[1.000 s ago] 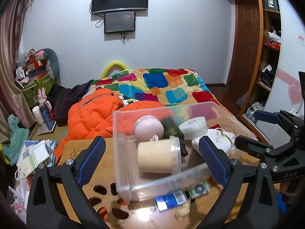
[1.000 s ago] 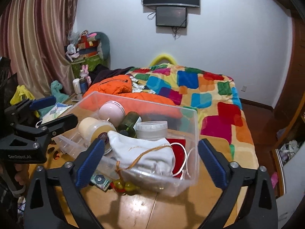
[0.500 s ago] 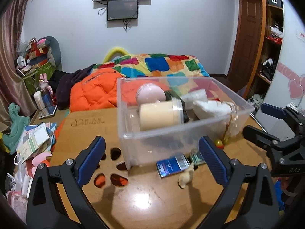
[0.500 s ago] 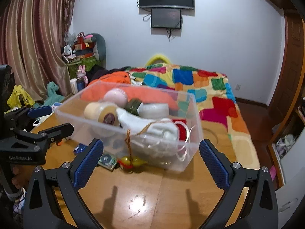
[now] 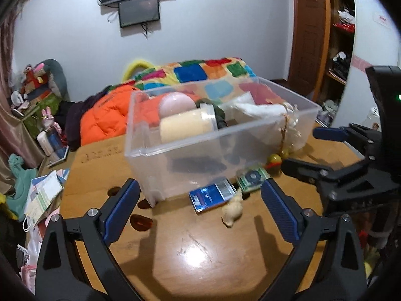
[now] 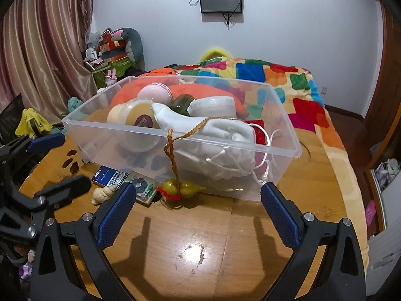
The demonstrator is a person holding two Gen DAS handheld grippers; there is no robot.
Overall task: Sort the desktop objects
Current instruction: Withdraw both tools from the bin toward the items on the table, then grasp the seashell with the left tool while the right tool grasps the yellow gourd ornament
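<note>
A clear plastic bin (image 5: 150, 150) (image 6: 295, 150) stands on the wooden table. It holds a pink ball (image 5: 178, 104), a cream jar (image 5: 185, 125), a white drawstring bag (image 6: 220, 130) and a white tub (image 6: 213, 105). In front of it lie a blue box (image 5: 210, 197) (image 6: 107, 174), a small green box (image 5: 253, 178), a cream figurine (image 5: 233, 210) (image 6: 104, 193) and a yellow gourd charm (image 6: 180, 188) whose cord hangs over the rim. My left gripper (image 5: 198, 188) and right gripper (image 6: 198, 193) both stand open just short of the bin, holding nothing.
Paw-shaped cut-outs (image 6: 71, 160) mark the table's left part. A bed with a patchwork quilt (image 6: 275, 75) and an orange jacket (image 5: 105, 115) lies behind the table. Papers and toys (image 5: 42, 193) crowd the floor at left; a shelf and a door (image 5: 310, 30) stand at right.
Both grippers have drawn back from the bin and dropped lower. The bin now looks farther off, and the small items in front of it show fully. Both grippers stay open.
</note>
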